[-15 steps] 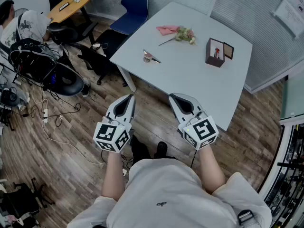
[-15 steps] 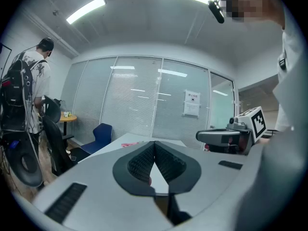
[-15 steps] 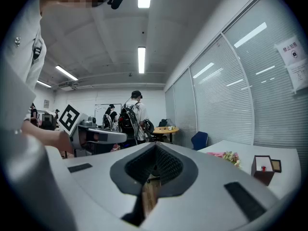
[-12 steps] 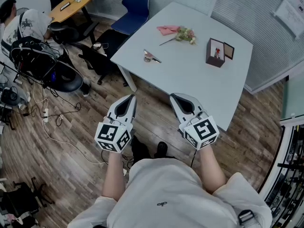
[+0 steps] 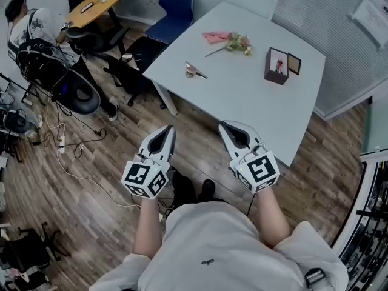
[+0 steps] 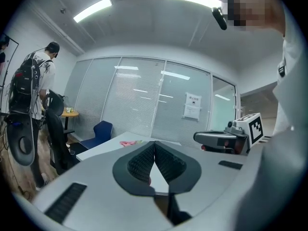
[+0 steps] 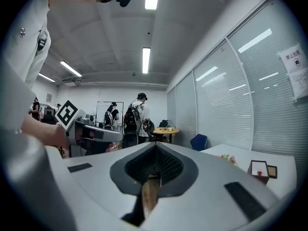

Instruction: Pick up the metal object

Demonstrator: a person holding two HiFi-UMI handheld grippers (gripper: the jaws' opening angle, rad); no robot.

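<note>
Both tongs are shut tight w/ nothing in them. Left gripper (image 5: 166,132) and right gripper (image 5: 225,128) hang over the wood floor, just short of the table (image 5: 254,111).

Metal object (image 5: 193,71) lies on the table near its left edge, well apart from both tongs. Pink cloth & flowers (image 5: 227,40) sit further back.

To do it well, I think:
- Step closer first.
- Pick one gripper & open its jaws wide before going down.
- The thing looks thin & flat, so come in low w/ one jaw on each side.
- Squeeze slow so it won't skid away.

Writing: paper sheet (image 5: 371,11) on the glass wall has print, too small to read. Cubes on the tongs show black & white squares, no words. Small mark on the shirt (image 5: 207,261), can't read it.
</note>
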